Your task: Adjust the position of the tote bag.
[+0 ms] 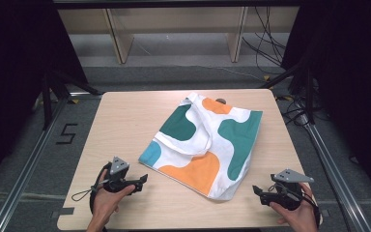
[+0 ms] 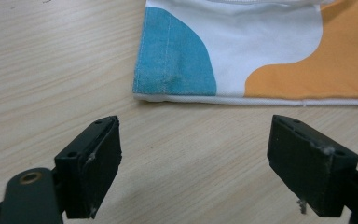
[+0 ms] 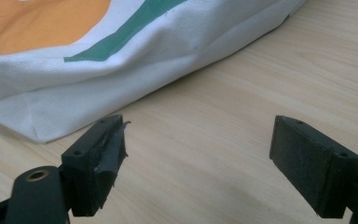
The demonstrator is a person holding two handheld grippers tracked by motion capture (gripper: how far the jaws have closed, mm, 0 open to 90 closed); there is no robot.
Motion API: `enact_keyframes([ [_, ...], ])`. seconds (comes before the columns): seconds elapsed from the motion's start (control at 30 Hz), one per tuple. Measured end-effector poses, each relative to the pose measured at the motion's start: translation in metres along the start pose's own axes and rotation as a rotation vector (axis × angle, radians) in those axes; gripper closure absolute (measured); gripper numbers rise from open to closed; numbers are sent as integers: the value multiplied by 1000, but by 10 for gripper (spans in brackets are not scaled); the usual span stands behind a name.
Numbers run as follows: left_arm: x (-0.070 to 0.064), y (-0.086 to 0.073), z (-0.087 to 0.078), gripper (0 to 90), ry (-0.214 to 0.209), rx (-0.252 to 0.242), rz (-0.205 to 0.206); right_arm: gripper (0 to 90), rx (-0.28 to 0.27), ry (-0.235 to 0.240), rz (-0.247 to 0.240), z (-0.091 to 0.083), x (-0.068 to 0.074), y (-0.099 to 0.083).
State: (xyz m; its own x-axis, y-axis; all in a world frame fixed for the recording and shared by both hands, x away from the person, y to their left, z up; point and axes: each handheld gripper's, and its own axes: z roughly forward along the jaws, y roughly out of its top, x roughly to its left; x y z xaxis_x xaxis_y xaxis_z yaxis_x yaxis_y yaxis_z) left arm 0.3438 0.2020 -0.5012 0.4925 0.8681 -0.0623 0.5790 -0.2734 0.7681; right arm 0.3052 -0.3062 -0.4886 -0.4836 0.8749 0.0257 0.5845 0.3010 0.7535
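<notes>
Overhead first: your tote bag [image 1: 205,145] lies flat mid-tabletop [image 1: 125,121], slightly right of centre, rotated so one corner points at the near edge. White canvas with green, orange and blue blobs; its strap [image 1: 204,126] is draped across the top face. Your left gripper [image 1: 142,180] sits near-left, jaws pointing right toward the bag's blue corner, close but apart from it. Your right gripper [image 1: 255,189] sits near-right, jaws pointing left at the bag's near corner, also apart. Both hands rest low at the near edge, left hand [image 1: 107,195] and right hand [image 1: 299,212].

Left gripper view: your left gripper [image 2: 193,163] is spread wide, nothing between the jaws, bare wood under them. The bag's [image 2: 261,56] blue corner and hemmed edge lie just beyond the jaw tips, not touching.

Right gripper view: your right gripper [image 3: 198,165] is likewise spread wide, holding nothing. The bag [image 3: 121,60] lies ahead and to the left, its white folded corner just past the left jaw tip; cannot tell whether they touch. Pad on that left jaw looks frayed.
</notes>
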Motion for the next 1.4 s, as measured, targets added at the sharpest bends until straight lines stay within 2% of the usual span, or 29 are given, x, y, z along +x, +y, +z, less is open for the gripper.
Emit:
enact_keyframes([
  [0.1,-1,0,2,179,-2,-7,-6,197,-3,-4,1,0,0,0],
  [0.13,-1,1,1,185,20,1,0,198,-2,-3,5,0,0,0],
  [0.17,1,1,0,188,11,21,27,199,0,1,7,0,0,0],
  [0.2,0,1,1,189,15,5,8,200,6,7,14,0,1,1],
  [0.23,2,2,1,189,8,21,28,202,8,9,13,0,1,1],
  [0.3,2,3,5,193,13,5,15,202,1,28,9,0,2,1],
  [0.33,4,4,5,197,0,24,38,203,3,31,14,0,2,1],
  [0.37,2,4,8,204,-1,9,6,203,7,25,34,0,5,1],
  [0.4,4,6,8,207,1,27,29,204,-3,-3,-18,0,2,1],
  [0.43,4,7,9,207,-1,25,28,205,1,19,-7,1,2,2],
  [0.47,3,7,12,212,-1,0,1,206,10,42,18,1,3,2],
  [0.53,5,9,13,219,-4,11,11,207,1,13,-1,2,3,2],
  [0.7,10,17,22,241,-27,-19,-17,211,10,38,-5,7,0,2],
  [0.73,10,17,22,243,-27,-19,-17,213,20,33,19,6,2,2],
  [0.8,12,20,27,239,-24,-24,-20,215,16,33,6,7,2,1],
  [0.83,17,23,33,235,-27,0,2,219,5,33,-25,7,0,2],
  [0.9,18,24,38,232,-25,-8,-16,219,15,40,-1,5,2,3],
  [0.93,22,28,44,237,-23,-1,12,220,17,42,-8,6,5,4],
  [0.97,22,30,48,238,-32,-9,-11,221,15,40,-18,7,5,4],
  [1.0,24,33,50,239,-31,8,10,222,14,36,-36,7,5,3],
  [1.03,25,34,53,243,-31,2,5,223,27,44,-27,6,6,4],
  [1.1,25,35,56,258,-31,-4,-4,224,22,33,-26,6,8,3],
  [1.13,27,36,58,268,-38,16,7,225,12,41,-56,7,7,4],
  [1.17,27,36,58,278,-38,16,7,227,25,50,-38,6,8,5],
  [1.2,26,35,62,278,-41,3,-17,227,25,50,-38,6,8,5],
  [1.23,27,35,63,300,-50,26,-25,227,33,49,-57,8,8,4],
  [1.27,28,35,65,301,-54,25,-30,227,46,60,-35,6,9,5],
  [1.3,30,35,64,316,-60,47,-1,227,45,70,-31,7,9,5],
  [1.4,30,35,64,418,-73,57,10,230,40,60,-35,7,10,5],
])
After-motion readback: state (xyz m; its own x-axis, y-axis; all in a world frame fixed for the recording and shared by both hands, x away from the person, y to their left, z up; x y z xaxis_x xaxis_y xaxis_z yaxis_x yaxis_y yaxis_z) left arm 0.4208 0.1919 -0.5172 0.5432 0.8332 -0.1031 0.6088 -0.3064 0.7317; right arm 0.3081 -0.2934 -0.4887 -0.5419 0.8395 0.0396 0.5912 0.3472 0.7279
